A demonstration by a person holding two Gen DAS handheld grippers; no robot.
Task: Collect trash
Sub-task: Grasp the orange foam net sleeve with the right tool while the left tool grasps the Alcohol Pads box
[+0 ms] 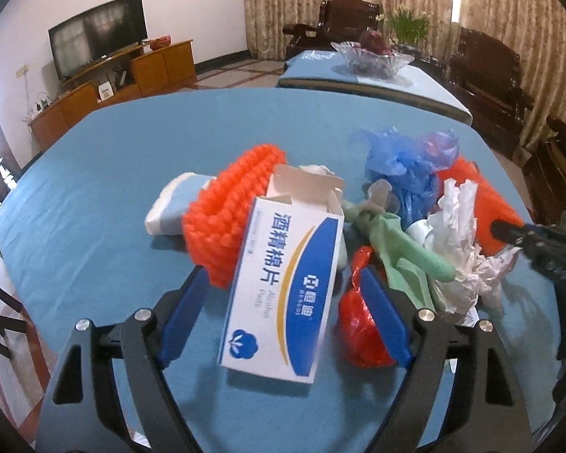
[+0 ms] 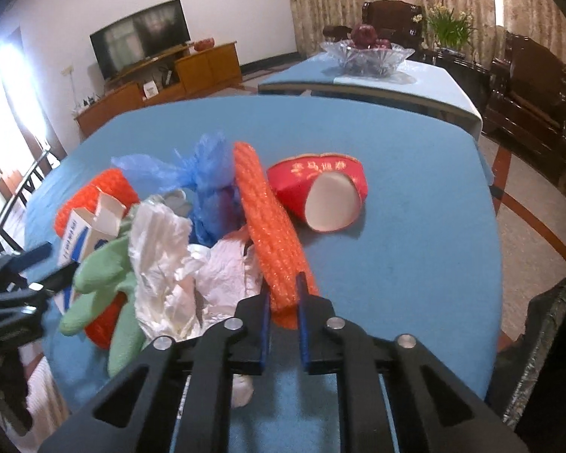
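White-walled room: black flat television (image 1: 98,47) on a long wooden cabinet (image 1: 113,87), patterned beige curtains (image 1: 343,3), dark carved wooden armchairs (image 2: 528,75), tiled floor (image 1: 230,73).

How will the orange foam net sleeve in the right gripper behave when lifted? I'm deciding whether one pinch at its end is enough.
Probably enough. The orange foam net sleeve looks airy, so likely very light. The right gripper is shut on its near end, and it dents there, so it's soft. Its long free end may sag or drag across the crumpled white paper.

Dark television (image 1: 96,43) on wooden cabinet (image 1: 113,88); glass fruit bowl (image 2: 366,54) on far table (image 2: 415,87).
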